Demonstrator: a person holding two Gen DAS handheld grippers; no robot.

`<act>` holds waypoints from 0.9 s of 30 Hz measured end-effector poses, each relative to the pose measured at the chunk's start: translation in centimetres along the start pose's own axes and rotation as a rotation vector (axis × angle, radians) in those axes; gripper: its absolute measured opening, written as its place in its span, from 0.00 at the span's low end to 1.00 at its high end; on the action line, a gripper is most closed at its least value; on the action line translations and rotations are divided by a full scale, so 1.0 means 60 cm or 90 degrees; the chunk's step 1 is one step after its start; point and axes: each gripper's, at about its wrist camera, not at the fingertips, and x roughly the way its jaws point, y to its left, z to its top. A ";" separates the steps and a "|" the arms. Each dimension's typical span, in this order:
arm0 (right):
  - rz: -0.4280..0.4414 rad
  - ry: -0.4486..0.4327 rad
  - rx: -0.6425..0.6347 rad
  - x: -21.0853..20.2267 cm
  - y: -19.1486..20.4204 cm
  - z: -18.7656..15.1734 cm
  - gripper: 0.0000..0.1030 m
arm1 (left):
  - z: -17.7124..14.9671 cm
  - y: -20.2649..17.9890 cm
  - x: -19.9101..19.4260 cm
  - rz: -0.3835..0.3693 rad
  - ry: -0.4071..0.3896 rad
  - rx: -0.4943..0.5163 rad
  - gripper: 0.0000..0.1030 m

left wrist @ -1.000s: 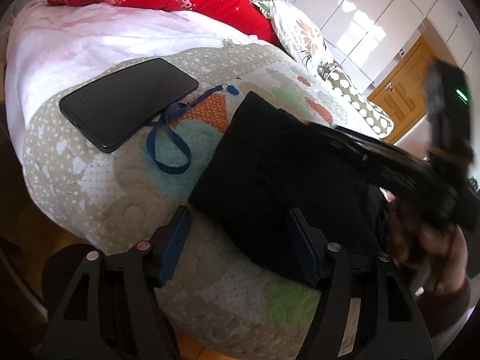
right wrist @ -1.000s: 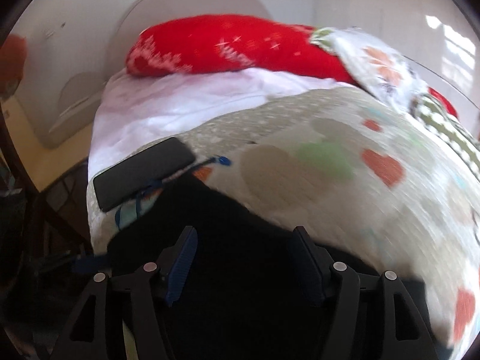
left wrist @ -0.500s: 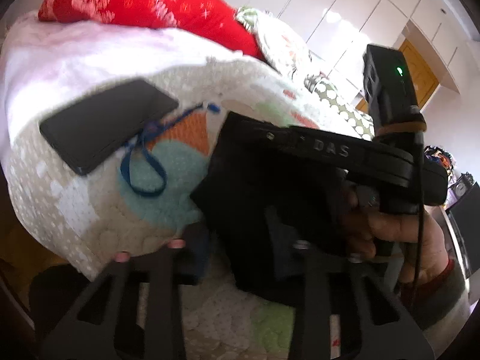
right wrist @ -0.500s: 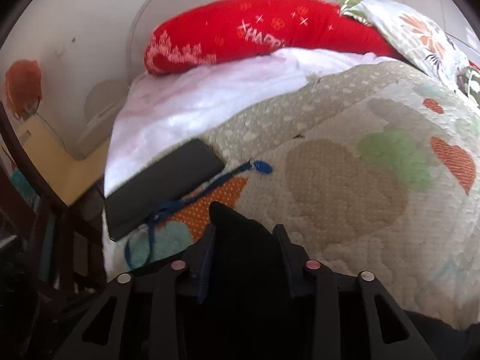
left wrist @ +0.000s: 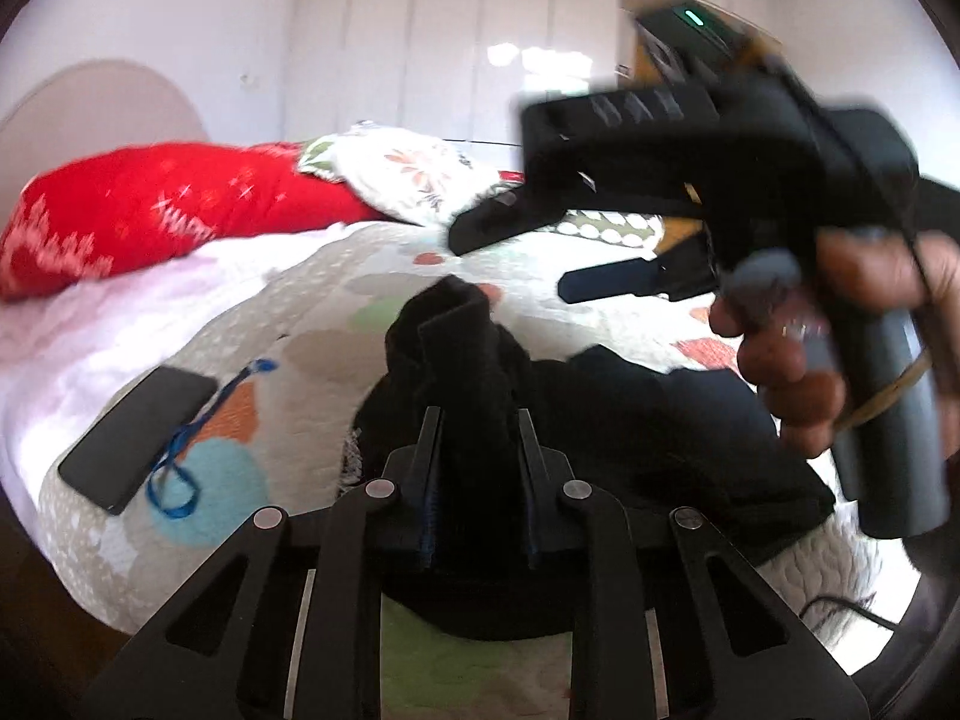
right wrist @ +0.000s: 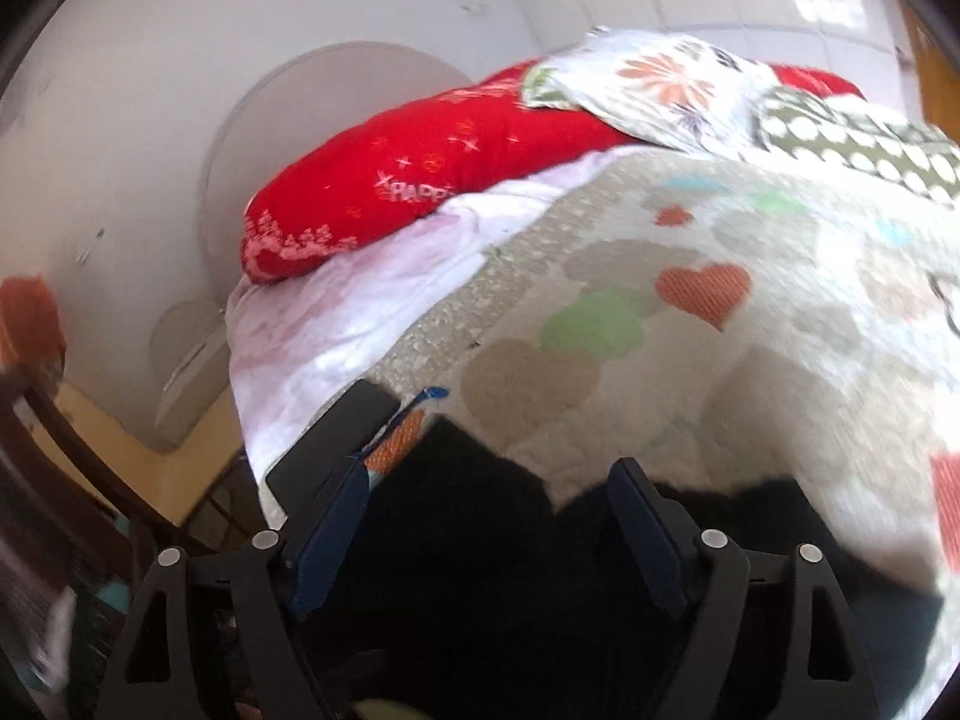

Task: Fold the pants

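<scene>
Left wrist view showed my left gripper (left wrist: 477, 456) pinched onto a raised ridge of the black pants (left wrist: 648, 420), its two fingers (left wrist: 429, 480) drawn in close with the bunched cloth standing up between them. One pair of pants lay there, the rest of it spread on the quilt (left wrist: 252, 336) to the right of that ridge, near the quilt's front edge. Above the pants my right gripper (left wrist: 528, 252) hung in the air, blurred, held in my right hand (left wrist: 798, 348); its two fingers stood spread with nothing between them.

Left of the pants, on the same quilt, lay one dark phone (left wrist: 135, 438) with one blue lanyard (left wrist: 180, 468) looping from it toward the pants. Beyond the pants, at the far end of the bed, I counted one red pillow (left wrist: 150, 210) and one floral pillow (left wrist: 402, 174) beside it.

From the right wrist view, my right gripper (right wrist: 486, 486) was wide apart, its two fingers (right wrist: 645, 534) over the pants (right wrist: 480, 570) without clasping them; whether the pads touched the cloth I could not tell. Past the pants' left corner sat the phone (right wrist: 333, 444) and the lanyard (right wrist: 432, 394), then the quilt (right wrist: 660, 360), and farthest the red pillow (right wrist: 420, 180) and the floral pillow (right wrist: 648, 84).
</scene>
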 end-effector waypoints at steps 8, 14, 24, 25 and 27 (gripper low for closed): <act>0.006 0.075 0.054 0.061 -0.013 -0.034 0.75 | -0.009 -0.033 -0.001 0.012 0.002 0.042 0.19; -0.005 0.015 -0.021 0.020 -0.004 -0.038 0.21 | 0.013 -0.063 -0.009 -0.006 -0.002 0.062 0.19; -0.135 -0.142 0.109 -0.186 -0.180 -0.115 0.05 | 0.029 -0.217 0.016 -0.216 0.069 0.117 0.35; -0.183 -0.125 0.129 -0.180 -0.209 -0.132 0.05 | 0.022 -0.216 0.020 -0.233 0.092 0.112 0.35; -0.224 -0.099 0.172 -0.172 -0.255 -0.163 0.05 | 0.013 -0.204 0.013 -0.252 0.125 0.110 0.35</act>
